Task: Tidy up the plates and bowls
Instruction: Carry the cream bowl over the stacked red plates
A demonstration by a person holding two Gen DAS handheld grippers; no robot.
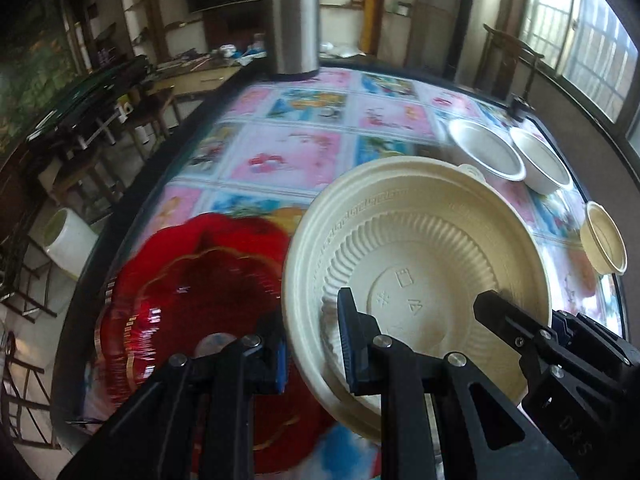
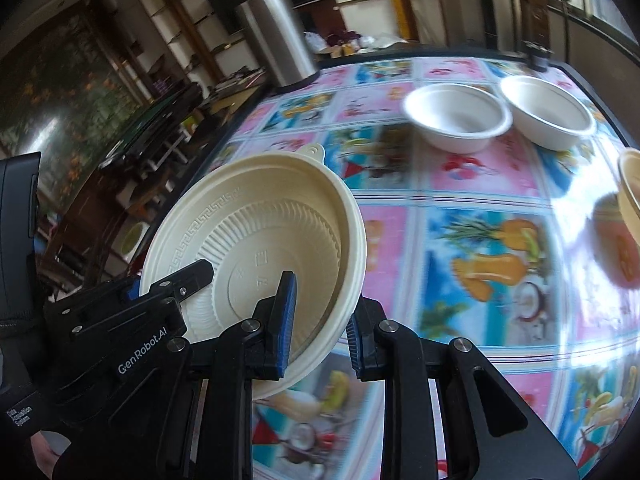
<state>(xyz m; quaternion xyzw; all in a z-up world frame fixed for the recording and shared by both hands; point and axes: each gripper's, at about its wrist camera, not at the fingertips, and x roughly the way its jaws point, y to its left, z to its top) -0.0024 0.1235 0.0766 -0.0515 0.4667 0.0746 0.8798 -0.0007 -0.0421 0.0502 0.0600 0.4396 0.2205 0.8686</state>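
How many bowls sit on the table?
3: two white bowls side by side at the far end, one tan bowl nearer at the right edge. Others may be hidden.

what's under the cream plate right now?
Left wrist view: the red plate lies on the tablecloth, its right part hidden behind the tilted cream plate. Both grippers clamp that rim. How far they overlap can't be told.

- Red plate: blurred; its near part hidden behind the gripper arms.
- Tan bowl: cut off by the right edge.
- Flask: top cut off.
- Small dark thing at the table's far edge: perhaps a clamp, too small to tell.
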